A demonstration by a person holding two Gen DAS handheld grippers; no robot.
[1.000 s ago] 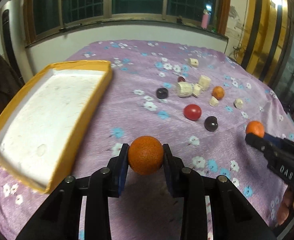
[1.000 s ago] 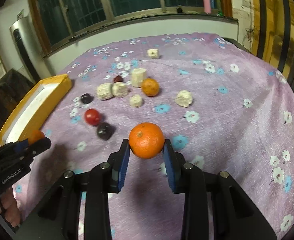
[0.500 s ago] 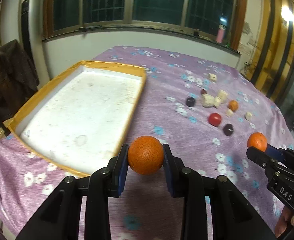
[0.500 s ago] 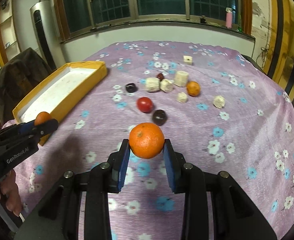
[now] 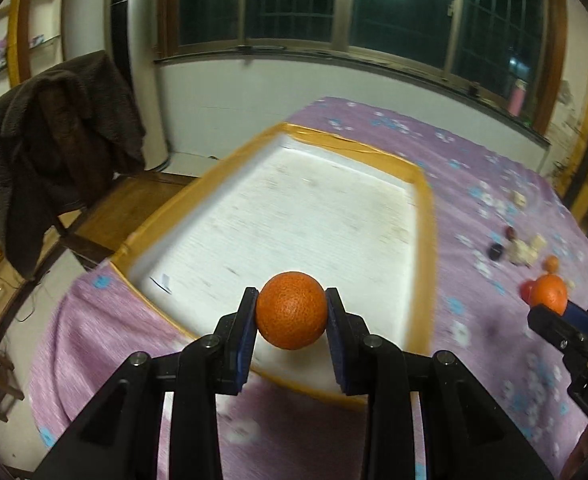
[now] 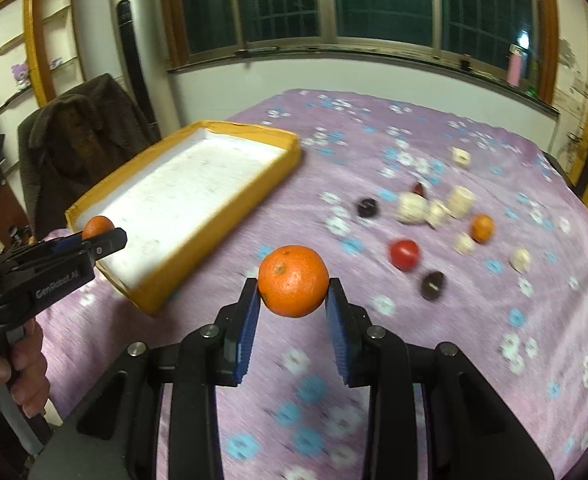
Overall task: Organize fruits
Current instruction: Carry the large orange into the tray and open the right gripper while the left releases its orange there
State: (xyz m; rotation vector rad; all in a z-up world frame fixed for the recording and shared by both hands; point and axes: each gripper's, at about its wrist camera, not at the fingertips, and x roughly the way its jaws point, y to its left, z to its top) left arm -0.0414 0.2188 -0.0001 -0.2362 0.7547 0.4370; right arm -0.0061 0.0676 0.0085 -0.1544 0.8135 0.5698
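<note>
Left tongs (image 5: 291, 322): closed on a rough-skinned orange (image 5: 291, 315), pinched at its widest girth between the blue pads — held in the air above the near end of the yellow-rimmed tray (image 5: 425, 240), with the white tray floor showing beyond it.

Right tongs (image 6: 293, 312): closed on a second, smoother orange (image 6: 293, 280), gripped low on its sides so most of the fruit rides above the pads — over the purple floral worktop (image 6: 474, 360), near the tray's corner but not yet above it.

Where the rest lies: on the cloth to the right, a red fruit (image 6: 404, 254), two dark round fruits (image 6: 432, 285), a small orange (image 6: 482, 228) and several pale chunks (image 6: 412, 208), all well apart from the tray.

Tray: looks bare inside, so the sorting appears to be at its start.

Risk, left: a round fruit let go from a height would likely bounce or roll along the smooth floor; the tray also seems to jut past the worktop edge on its chair side, so weight there might tip it.

Risk, right: the low pinch leaves the fruit top-heavy in the grip — a jolt could pop it out upward. The two tools converge on the same corner, so a clash is possible.

Orientation: both oranges are near-spherical, with no long axis to speak of. The right one shows a pale stem scar on its upper left face, toward the camera; no scar is visible on the left one, so its pole cannot be told.
</note>
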